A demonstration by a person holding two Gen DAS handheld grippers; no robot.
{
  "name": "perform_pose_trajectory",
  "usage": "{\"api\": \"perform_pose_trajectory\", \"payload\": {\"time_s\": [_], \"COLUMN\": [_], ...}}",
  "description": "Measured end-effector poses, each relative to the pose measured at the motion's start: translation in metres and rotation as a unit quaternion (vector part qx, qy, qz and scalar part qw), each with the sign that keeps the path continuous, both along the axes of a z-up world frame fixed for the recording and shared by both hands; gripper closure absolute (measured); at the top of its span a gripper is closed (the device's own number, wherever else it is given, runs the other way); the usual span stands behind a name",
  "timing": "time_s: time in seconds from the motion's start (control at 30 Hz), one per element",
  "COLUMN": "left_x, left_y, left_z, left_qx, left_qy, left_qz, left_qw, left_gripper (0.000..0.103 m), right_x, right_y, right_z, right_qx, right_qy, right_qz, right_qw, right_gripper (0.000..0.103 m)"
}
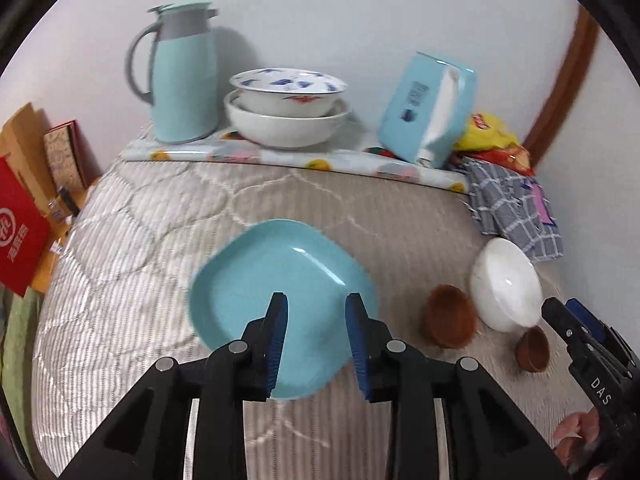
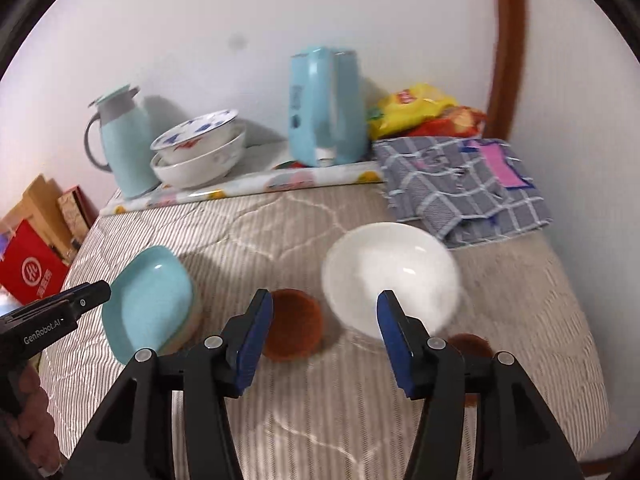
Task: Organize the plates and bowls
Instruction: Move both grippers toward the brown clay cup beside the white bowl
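Step in hand: reaching in; nothing is lifted, and each tool faces one dish on the quilted table (image 2: 320,420).
Left gripper (image 1: 316,344): jaws stand apart and hold nothing, poised over the near edge of the blue plate (image 1: 280,280); I cannot tell whether they touch it.
Right gripper (image 2: 324,344): jaws wide and hold nothing, aimed at the gap between the white bowl (image 2: 390,276) and the larger brown bowl (image 2: 292,324).
Blue plate: lies on the table at the left; in the right wrist view a paler rim shows under it, so it may rest on another dish.
Next move, as I judge it: bring the left jaws onto the plate's rim and close; the right needs to shift toward the white bowl's rim.
Count, plates: one for certain.
Count, loose bowls: three, namely one white, one larger brown and one small brown bowl (image 2: 468,344).
Count, stacked bowls (image 1: 286,112): two, nested at the back beside the jug (image 1: 184,76).
Count, other: one tissue pack (image 1: 428,108), one checked cloth (image 2: 464,192), snack bags (image 2: 416,108).
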State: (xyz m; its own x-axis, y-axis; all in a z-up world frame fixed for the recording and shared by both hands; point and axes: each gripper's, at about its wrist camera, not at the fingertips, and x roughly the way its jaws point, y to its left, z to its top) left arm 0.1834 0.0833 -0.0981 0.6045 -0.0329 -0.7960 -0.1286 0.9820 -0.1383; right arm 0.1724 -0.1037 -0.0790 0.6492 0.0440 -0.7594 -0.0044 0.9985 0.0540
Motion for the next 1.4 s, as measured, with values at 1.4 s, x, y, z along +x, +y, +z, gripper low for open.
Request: {"api": "perform_pose_trajectory", "payload": {"time_s": [1.4], "left_x": [0.041], "left_y": [-0.097], "left_z": [-0.062], "left_qx": [-0.010], "left_qy": [0.073], "left_qz": [-0.033], "left_qw": [0.9967], "left_gripper": [0.075], "right_x": [-0.011], "right_y": [-0.132], "right_z": [-0.076], "right_qx": [0.021], "right_qy": [0.085], "right_qz": [-0.085], "right_qw": [0.993], "right_gripper": [0.047]}}
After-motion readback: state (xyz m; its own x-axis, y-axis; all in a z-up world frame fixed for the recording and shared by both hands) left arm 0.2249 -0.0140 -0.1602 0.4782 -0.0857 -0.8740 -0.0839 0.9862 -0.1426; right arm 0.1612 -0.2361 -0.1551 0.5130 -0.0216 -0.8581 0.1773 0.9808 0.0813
